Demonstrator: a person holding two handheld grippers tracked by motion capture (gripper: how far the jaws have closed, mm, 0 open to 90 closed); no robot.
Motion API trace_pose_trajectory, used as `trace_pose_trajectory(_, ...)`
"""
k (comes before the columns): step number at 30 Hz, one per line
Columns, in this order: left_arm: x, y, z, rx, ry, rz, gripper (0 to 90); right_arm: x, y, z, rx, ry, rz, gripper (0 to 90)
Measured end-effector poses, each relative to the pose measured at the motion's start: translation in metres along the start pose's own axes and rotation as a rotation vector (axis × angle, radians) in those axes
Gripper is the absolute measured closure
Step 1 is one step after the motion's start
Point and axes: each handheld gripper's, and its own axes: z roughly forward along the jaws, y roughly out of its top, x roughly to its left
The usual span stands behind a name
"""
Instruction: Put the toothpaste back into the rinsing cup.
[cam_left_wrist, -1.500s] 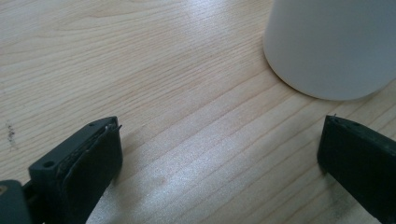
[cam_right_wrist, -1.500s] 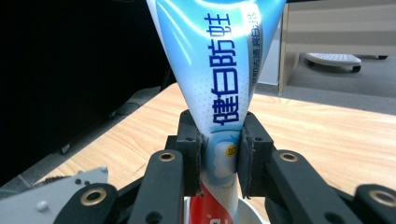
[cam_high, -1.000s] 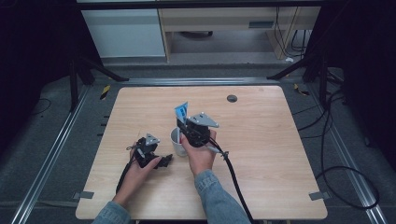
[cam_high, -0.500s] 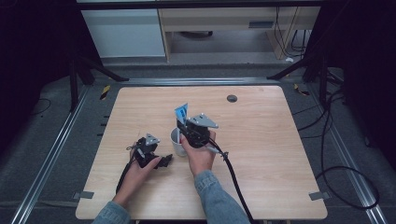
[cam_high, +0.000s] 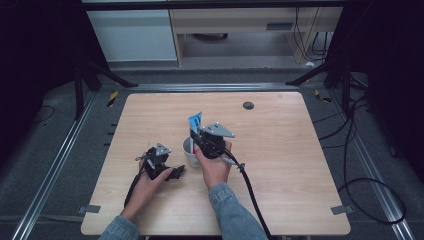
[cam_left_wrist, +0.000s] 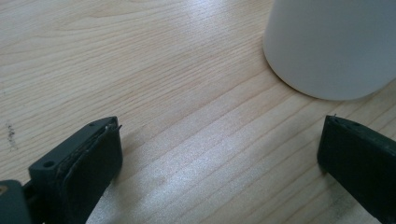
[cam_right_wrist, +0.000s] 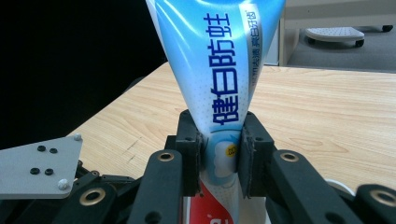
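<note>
A white cup (cam_high: 189, 152) stands on the wooden table (cam_high: 290, 150) near its middle. A blue and white toothpaste tube (cam_high: 195, 121) stands upright with its lower end in the cup. My right gripper (cam_high: 199, 137) is shut on the tube just above the cup's rim. In the right gripper view the pads (cam_right_wrist: 189, 140) pinch the tube (cam_right_wrist: 224, 70) low down, near its red band. My left gripper (cam_high: 176, 171) lies low on the table just left of the cup. Its jaws stand wide open (cam_left_wrist: 219, 135) with bare wood between them, the cup (cam_left_wrist: 331, 46) just beyond.
A small black round grommet (cam_high: 248, 105) sits in the table's far middle. Cables trail from both grippers toward the near edge. A cabinet and shelf (cam_high: 230, 30) stand beyond the table. The left gripper's grey plate (cam_right_wrist: 42, 163) lies close beside the right gripper.
</note>
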Motion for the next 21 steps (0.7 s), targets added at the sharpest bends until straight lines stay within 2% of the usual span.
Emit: trace_pose_trajectory(21, -0.0001, 0.0000, 0.0000, 0.000, 0.000, -0.002, 0.0, -0.0057, 0.0021, 0.0000, 0.013, 0.012, 0.010, 71.8)
